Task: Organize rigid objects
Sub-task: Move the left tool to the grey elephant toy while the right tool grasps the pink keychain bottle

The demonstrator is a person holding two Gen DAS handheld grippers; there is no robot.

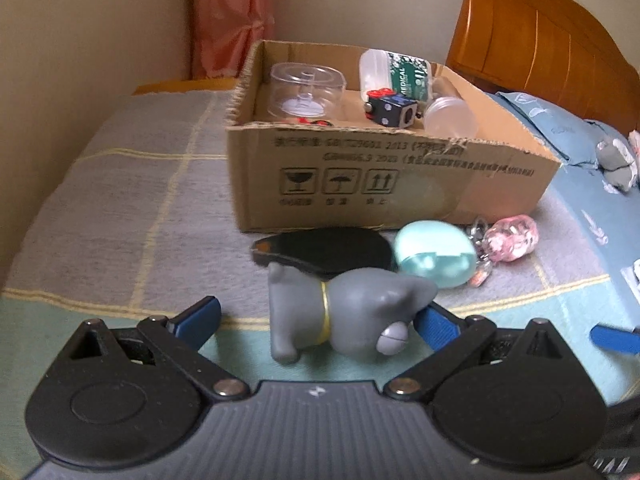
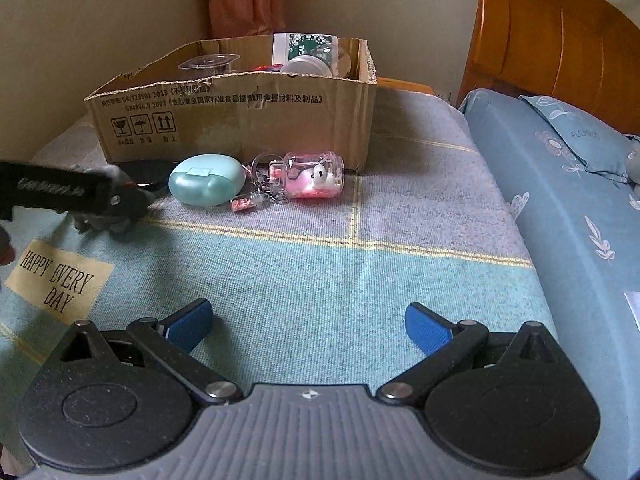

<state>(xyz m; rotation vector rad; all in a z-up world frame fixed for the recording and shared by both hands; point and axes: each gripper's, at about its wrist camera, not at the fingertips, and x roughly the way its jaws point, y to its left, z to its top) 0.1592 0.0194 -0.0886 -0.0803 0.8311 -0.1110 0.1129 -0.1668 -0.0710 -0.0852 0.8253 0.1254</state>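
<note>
A grey toy cat (image 1: 340,316) lies on its side on the blanket between the open fingers of my left gripper (image 1: 316,316); its head touches the right fingertip (image 1: 434,326), the left finger is apart. Behind it lie a black flat object (image 1: 328,252), a mint green case (image 1: 434,254) and a pink keychain jar (image 1: 510,238). The cardboard box (image 1: 360,184) behind them holds a clear round container (image 1: 306,90), a white medical bottle (image 1: 394,74) and a dark cube (image 1: 390,110). My right gripper (image 2: 308,326) is open and empty over the blanket, well short of the mint case (image 2: 206,184) and keychain jar (image 2: 314,176).
The bed's blanket (image 2: 320,272) has a "HAPPY EVERY DAY" label (image 2: 56,276) at left. A blue pillow (image 2: 576,136) and wooden headboard (image 2: 560,40) are at right. A wall and pink curtain (image 1: 232,16) stand behind the box. The left gripper's body (image 2: 60,192) shows at left in the right wrist view.
</note>
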